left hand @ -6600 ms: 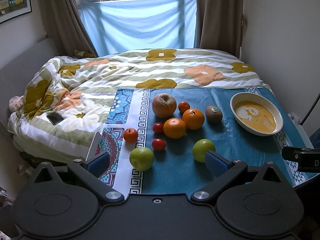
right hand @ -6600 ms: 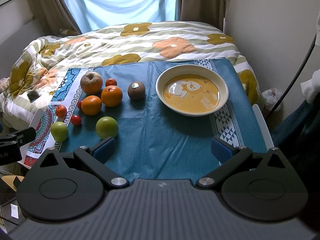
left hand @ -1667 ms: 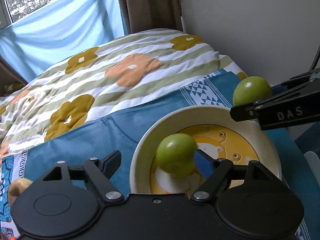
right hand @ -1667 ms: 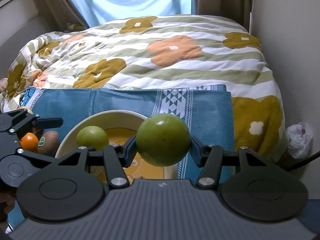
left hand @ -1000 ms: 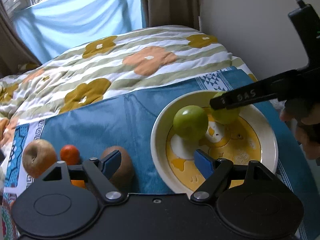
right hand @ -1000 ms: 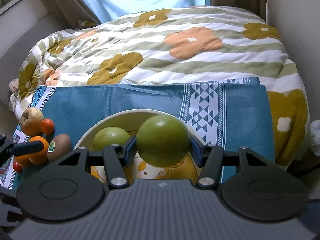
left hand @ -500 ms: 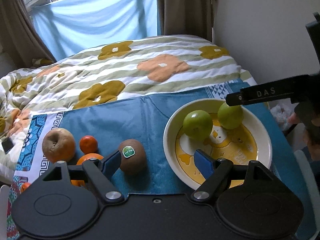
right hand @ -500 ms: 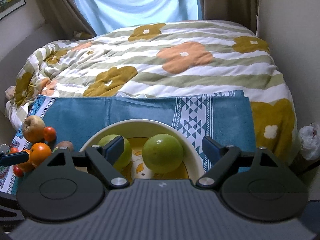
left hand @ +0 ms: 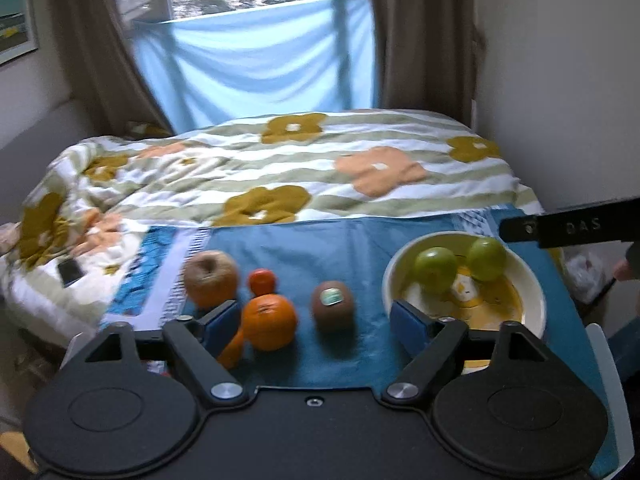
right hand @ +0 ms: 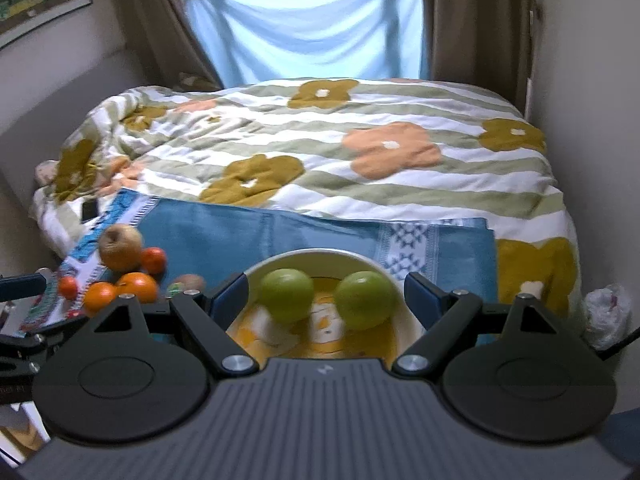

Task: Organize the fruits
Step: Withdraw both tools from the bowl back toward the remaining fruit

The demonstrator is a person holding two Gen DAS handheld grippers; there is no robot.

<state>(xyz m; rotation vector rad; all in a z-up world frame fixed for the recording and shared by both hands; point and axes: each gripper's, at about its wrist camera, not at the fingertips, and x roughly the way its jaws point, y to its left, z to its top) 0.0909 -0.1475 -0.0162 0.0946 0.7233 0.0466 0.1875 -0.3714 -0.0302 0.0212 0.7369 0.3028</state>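
Two green apples (left hand: 436,267) (left hand: 486,254) lie in the cream bowl (left hand: 532,300) with a yellow inside, at the right of the blue cloth. They also show in the right wrist view (right hand: 286,291) (right hand: 365,295). My left gripper (left hand: 316,322) is open and empty, above the cloth in front of the kiwi (left hand: 333,306) and an orange (left hand: 270,322). My right gripper (right hand: 326,292) is open and empty, held above the bowl (right hand: 384,268). A brownish apple (left hand: 210,278) and a small tangerine (left hand: 263,281) lie behind the orange.
The blue cloth (left hand: 320,248) lies on a small table set against a bed with a flowered quilt (left hand: 280,168). A dark phone (left hand: 70,272) lies on the quilt at left. The wall is close on the right. A white plastic bag (right hand: 606,312) sits beyond the table's right edge.
Both grippers have drawn back and up from the bowl. The right gripper let go of its green apple about half a second ago; both apples now rest in the bowl.
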